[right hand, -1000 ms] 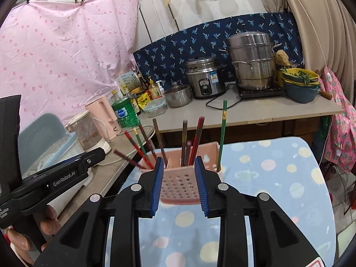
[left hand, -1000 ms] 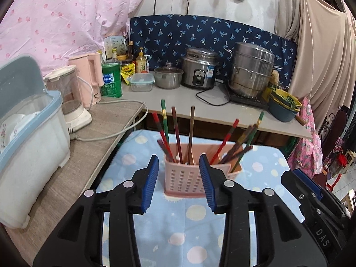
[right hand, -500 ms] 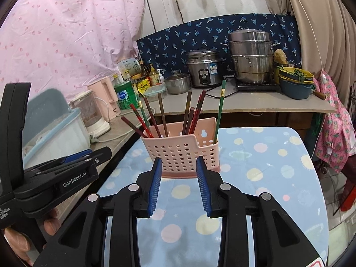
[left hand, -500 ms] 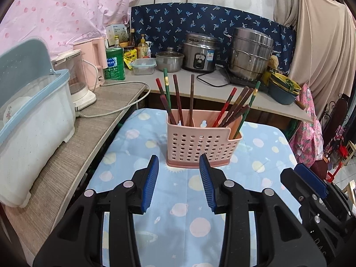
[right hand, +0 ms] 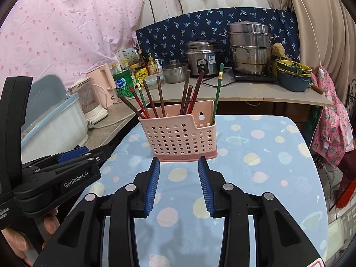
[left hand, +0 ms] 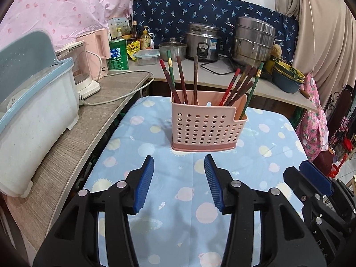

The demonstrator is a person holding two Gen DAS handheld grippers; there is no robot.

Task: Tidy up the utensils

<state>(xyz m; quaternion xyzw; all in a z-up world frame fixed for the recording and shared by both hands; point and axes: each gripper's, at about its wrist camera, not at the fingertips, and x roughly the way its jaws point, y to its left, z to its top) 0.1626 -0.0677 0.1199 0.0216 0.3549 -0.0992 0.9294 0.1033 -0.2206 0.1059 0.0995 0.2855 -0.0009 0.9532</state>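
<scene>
Left wrist view: pink perforated holder stood upright mid-counter, chopsticks leaning in two clusters; left claw released, empty, just short of it.

Right wrist view: holder near counter's far edge; right claw released, bare cloth rightward.

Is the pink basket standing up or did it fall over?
Standing up. The pink basket sits flat on the spotted cloth, and the chopsticks poke out of its top.
</scene>
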